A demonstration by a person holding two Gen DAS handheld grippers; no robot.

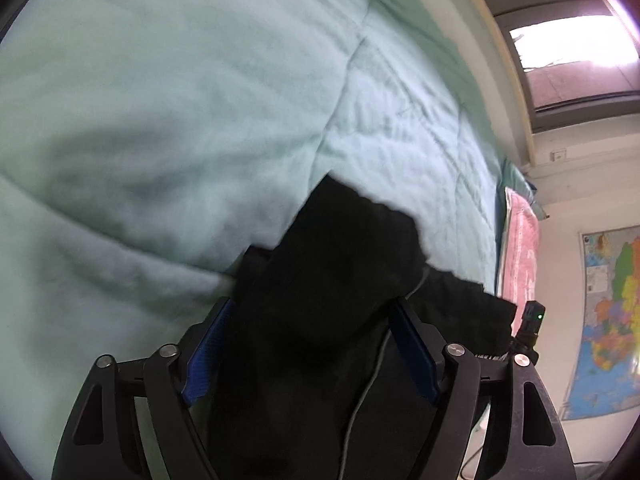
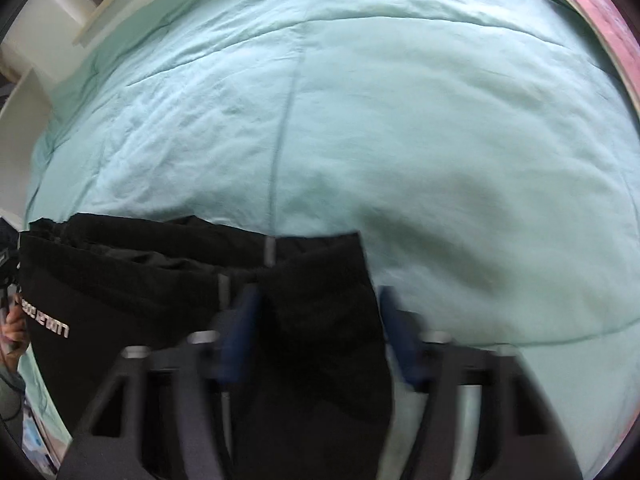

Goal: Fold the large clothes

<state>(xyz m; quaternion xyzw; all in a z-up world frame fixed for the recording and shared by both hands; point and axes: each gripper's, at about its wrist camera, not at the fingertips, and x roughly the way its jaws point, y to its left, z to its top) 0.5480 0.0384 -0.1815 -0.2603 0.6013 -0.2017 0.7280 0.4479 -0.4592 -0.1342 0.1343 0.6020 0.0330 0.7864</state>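
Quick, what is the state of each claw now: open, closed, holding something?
Left claw: fingers wide apart, black garment between them; grip cannot be told.
Right claw: the same, black garment between spread fingers, image blurred; cannot be told.
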